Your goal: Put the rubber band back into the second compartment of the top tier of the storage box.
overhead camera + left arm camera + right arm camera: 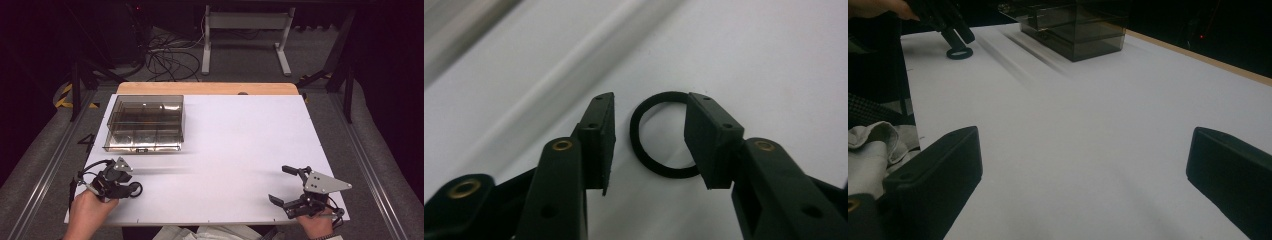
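1. The left hand (89, 212) holds the left gripper (131, 189) low, its jaws parted a little and pointing to the person's right.
2. The right hand (317, 226) holds the right gripper (282, 185), its jaws spread wide and pointing towards the left gripper.
3. Both forearms enter from the near edge.
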`<state>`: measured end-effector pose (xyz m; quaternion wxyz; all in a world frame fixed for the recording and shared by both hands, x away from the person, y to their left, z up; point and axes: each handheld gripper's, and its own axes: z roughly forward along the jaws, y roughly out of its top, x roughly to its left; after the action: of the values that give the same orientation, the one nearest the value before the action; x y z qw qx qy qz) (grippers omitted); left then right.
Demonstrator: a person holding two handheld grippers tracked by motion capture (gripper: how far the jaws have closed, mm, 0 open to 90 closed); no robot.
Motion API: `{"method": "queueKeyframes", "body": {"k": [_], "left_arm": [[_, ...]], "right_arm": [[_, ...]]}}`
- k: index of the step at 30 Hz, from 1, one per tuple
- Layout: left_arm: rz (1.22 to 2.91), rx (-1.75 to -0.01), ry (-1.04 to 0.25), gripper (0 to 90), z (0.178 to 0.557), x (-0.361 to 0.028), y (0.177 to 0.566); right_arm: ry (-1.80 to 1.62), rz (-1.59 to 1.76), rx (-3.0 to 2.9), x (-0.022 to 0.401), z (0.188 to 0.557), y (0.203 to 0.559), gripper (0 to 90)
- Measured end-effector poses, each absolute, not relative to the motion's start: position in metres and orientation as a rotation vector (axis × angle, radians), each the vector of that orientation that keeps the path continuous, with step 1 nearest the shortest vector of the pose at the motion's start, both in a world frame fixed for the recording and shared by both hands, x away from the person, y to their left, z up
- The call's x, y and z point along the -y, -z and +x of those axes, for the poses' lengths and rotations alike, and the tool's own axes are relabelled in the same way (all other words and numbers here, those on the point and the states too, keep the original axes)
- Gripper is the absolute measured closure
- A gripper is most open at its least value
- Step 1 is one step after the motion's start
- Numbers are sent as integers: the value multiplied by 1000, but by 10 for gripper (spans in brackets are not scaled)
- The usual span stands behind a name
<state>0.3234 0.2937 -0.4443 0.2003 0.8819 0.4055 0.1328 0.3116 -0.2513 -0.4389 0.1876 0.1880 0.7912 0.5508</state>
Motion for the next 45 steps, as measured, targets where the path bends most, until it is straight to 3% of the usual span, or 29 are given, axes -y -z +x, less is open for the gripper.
{"method": "queueKeyframes", "body": {"k": [12, 45], "left_arm": [[2487, -1154, -386, 853, 326, -294, 448], [2375, -1104, -475, 884, 313, -298, 427]], "right_arm": [[-1552, 529, -2226, 251, 312, 439, 22], [-1550, 529, -2225, 252, 312, 439, 22]]}}
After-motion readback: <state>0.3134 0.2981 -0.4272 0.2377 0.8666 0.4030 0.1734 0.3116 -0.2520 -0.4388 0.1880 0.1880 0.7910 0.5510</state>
